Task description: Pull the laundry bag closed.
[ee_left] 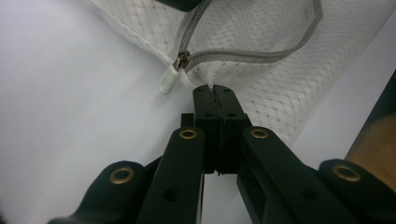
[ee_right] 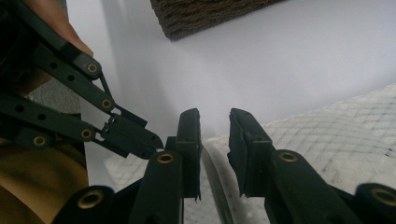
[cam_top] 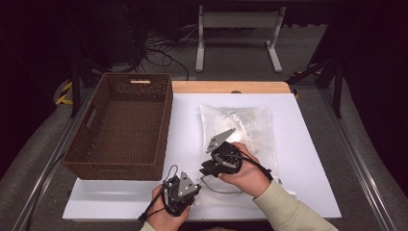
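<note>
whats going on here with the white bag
A person works a white mesh zip bag lying on the white table, one hand-held gripper in each hand. The left hand-held gripper is shut, pinching the bag's corner edge right beside the zipper pull. The right hand-held gripper has its jaws apart over the bag, holding nothing. The zip looks partly open. A brown wicker basket stands on the left.

Our left gripper [cam_top: 169, 193] and right gripper [cam_top: 210, 168]: black linkage jaws, brass-coloured rivets, grey three-cornered top plates, black trailing cables. Our right sleeve [cam_top: 288, 209]: pale beige knit, ribbed cuff.
</note>
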`<action>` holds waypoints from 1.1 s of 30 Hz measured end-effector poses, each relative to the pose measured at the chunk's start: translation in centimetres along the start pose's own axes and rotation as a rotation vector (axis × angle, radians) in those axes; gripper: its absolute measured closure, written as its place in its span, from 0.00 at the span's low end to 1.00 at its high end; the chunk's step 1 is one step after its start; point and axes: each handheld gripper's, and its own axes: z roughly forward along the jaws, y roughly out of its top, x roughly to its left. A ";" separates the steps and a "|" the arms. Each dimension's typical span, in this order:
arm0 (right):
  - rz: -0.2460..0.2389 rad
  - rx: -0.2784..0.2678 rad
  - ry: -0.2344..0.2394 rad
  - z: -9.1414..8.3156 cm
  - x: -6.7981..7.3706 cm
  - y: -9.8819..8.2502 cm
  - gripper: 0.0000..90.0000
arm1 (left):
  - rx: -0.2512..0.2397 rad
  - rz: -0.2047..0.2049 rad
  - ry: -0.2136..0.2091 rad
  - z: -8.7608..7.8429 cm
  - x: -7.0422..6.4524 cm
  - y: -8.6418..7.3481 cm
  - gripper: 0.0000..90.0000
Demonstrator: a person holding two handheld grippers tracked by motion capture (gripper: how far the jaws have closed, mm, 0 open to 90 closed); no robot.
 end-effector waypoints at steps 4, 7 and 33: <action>0.005 0.033 0.011 1.1 0.0 0.4 0.79 | 0.001 0.002 -0.003 0.0 0.0 0.0 0.99; 0.009 0.056 0.020 1.7 0.1 0.7 0.78 | 0.000 0.008 -0.003 0.0 0.0 0.1 0.99; 0.021 0.187 0.060 4.9 0.2 1.0 0.77 | -0.001 0.018 -0.003 0.1 -0.3 0.2 0.99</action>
